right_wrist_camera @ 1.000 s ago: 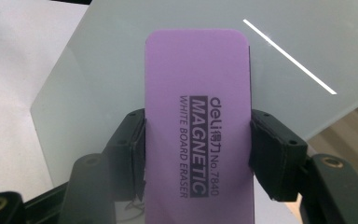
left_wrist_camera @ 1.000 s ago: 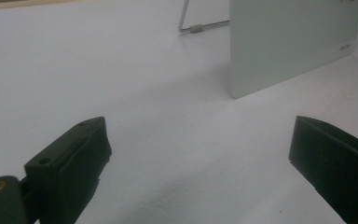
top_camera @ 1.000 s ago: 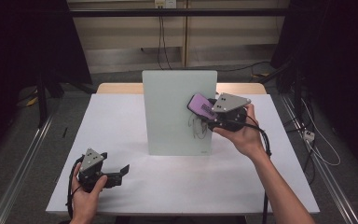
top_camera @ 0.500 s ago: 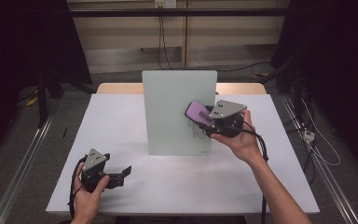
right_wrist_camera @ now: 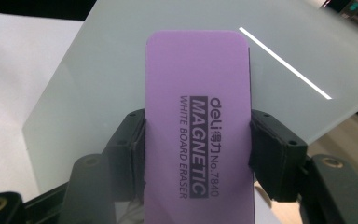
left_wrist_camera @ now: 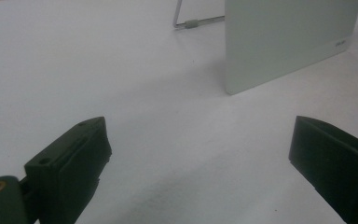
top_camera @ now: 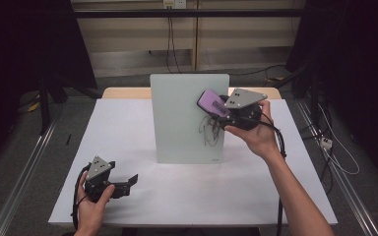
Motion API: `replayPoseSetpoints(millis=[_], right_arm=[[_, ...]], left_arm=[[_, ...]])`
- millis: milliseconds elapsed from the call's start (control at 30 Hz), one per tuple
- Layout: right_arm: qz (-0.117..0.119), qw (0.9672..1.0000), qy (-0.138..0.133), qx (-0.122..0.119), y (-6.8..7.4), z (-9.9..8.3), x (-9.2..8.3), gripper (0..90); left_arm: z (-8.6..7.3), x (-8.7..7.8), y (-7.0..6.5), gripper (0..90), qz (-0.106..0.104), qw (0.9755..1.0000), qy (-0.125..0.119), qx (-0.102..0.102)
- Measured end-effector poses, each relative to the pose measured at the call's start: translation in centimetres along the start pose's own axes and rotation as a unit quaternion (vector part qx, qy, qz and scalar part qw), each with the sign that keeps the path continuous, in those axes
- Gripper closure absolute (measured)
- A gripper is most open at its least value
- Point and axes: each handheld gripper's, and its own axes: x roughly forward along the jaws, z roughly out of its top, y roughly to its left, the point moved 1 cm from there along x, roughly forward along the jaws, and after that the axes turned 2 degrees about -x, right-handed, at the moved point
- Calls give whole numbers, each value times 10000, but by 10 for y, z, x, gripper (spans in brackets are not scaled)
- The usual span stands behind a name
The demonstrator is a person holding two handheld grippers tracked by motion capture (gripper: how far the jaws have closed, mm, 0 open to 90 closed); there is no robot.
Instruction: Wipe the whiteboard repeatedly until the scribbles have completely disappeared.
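Observation:
A pale glass whiteboard (top_camera: 187, 115) stands upright on the white table (top_camera: 128, 128), with black scribbles (top_camera: 210, 129) on its lower right. My right gripper (top_camera: 220, 109) is shut on a purple magnetic whiteboard eraser (top_camera: 211, 102), held against the board's upper right above the scribbles. In the right gripper view the eraser (right_wrist_camera: 198, 135) sits between both jaws, with the board (right_wrist_camera: 102, 70) behind it. My left gripper (top_camera: 128, 183) rests open near the table's front left, nothing between its jaws. In the left gripper view the board's lower corner (left_wrist_camera: 284, 42) stands ahead to the right.
The board's wire stand (left_wrist_camera: 193, 22) shows behind it in the left gripper view. A wooden table edge (top_camera: 123, 92) lies behind the white surface. Cables (top_camera: 325, 147) trail on the floor at the right, and metal rails run along both sides.
My right gripper has moved the eraser down the board toward the scribbles and back up to the upper right. The left gripper has stayed put.

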Motion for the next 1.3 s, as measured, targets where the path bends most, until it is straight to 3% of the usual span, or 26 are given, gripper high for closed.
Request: replayPoseSetpoints(millis=[100, 300, 700, 1300], right_arm=[[-35, 10000, -81, 29, -7, 6, -1, 417], [-61, 9999, -45, -94, -2, 4, 1, 417], [166, 9995, 110, -253, 23, -15, 11, 418], [493, 9982, 227, -242, 50, -37, 22, 419]], left_arm=[[0, 1, 0, 51, -7, 10000, 16, -17], [0, 0, 0, 50, 20, 10000, 17, -20], [-1, 0, 0, 50, 41, 10000, 28, -8], [-1, -1, 0, 50, 54, 10000, 30, -7]])
